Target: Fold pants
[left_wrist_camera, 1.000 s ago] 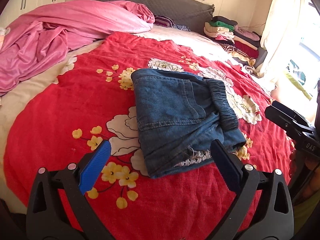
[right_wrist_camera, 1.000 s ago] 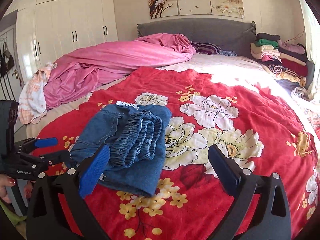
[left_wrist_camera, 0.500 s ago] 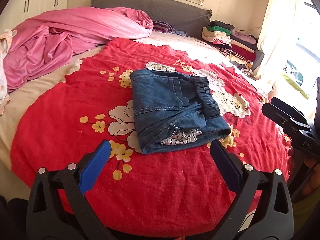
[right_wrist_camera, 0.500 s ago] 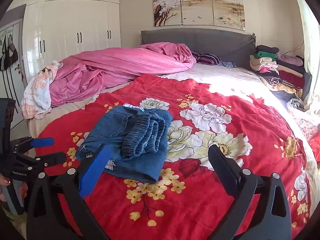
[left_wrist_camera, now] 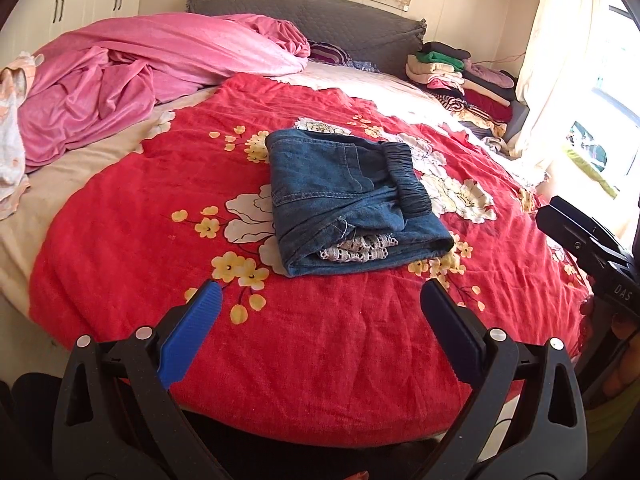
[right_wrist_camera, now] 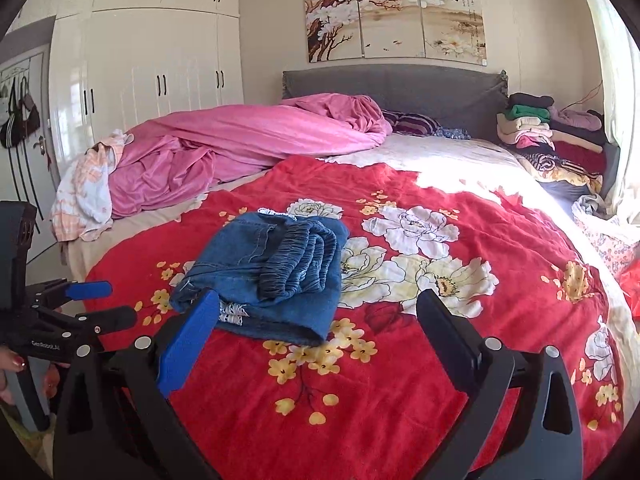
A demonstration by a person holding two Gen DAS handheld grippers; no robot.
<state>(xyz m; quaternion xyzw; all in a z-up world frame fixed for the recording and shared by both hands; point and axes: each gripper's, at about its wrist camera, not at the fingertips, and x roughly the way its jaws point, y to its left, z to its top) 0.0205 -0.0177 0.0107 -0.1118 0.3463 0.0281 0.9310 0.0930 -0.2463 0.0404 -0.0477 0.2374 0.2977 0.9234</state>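
Red floral bedspread [left_wrist_camera: 328, 344] covers most of the bed, with a crumpled pink quilt [left_wrist_camera: 160, 64] heaped toward the grey headboard [right_wrist_camera: 392, 88] and a stack of folded clothes [right_wrist_camera: 536, 128] piled at the far right corner by the curtain. White wardrobes [right_wrist_camera: 152, 80] line the left wall, and a three-panel flower painting [right_wrist_camera: 394, 16] hangs above the bed.

The denim pants [left_wrist_camera: 344, 196] lie folded into a compact bundle on the bedspread — elastic waistband [left_wrist_camera: 408, 180] on top, a bit of white lace trim [left_wrist_camera: 356, 248] peeking from the near edge. Nothing touches them.

The left gripper [left_wrist_camera: 320, 312] hangs above the near edge of the bed, its blue-padded jaws spread wide and holding nothing, the pants lying beyond its tips. The right gripper [right_wrist_camera: 316, 320] is likewise spread wide and empty — the bundle sits near its left finger in the right wrist view, apart from it.
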